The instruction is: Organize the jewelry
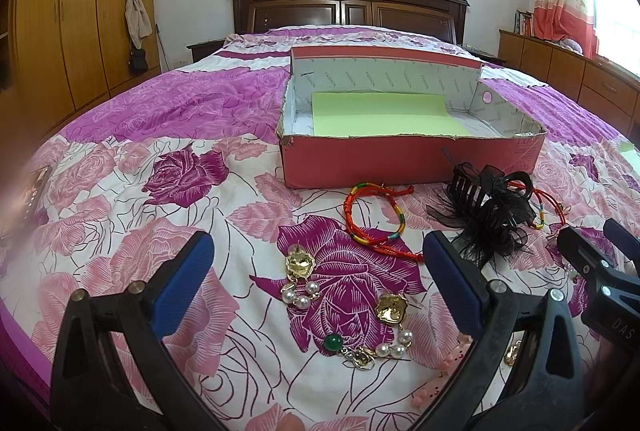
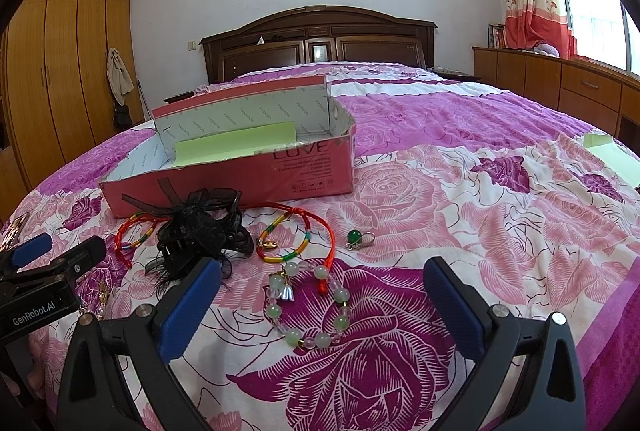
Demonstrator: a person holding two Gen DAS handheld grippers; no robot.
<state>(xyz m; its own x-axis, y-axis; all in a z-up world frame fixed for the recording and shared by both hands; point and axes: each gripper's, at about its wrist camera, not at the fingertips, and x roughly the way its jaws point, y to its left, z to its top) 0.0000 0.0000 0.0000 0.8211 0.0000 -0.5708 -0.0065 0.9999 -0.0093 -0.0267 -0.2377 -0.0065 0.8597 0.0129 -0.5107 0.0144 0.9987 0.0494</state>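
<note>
Jewelry lies on a flowered bedspread in front of an open red shoebox [image 1: 400, 161] [image 2: 240, 183] lined with a green sheet [image 1: 380, 113]. My left gripper [image 1: 318, 271] is open just above two gold-and-pearl earrings [image 1: 298, 277] [image 1: 394, 313] and a green-bead ring [image 1: 333, 342]. Beyond them lie a red cord bracelet [image 1: 376, 219] and a black feathered hair claw [image 1: 488, 207] [image 2: 200, 227]. My right gripper [image 2: 320, 295] is open over a pale green bead bracelet [image 2: 308, 307]. Past it are another red cord bracelet [image 2: 296, 235] and a second green-bead ring [image 2: 356, 237].
A pink clip [image 1: 452, 355] lies partly under my left gripper's right finger. A third red cord bracelet [image 2: 134, 231] sits left of the hair claw. A green paper [image 2: 600, 143] lies at the bed's right edge. The headboard [image 2: 320, 39] stands far behind, wardrobes on the left.
</note>
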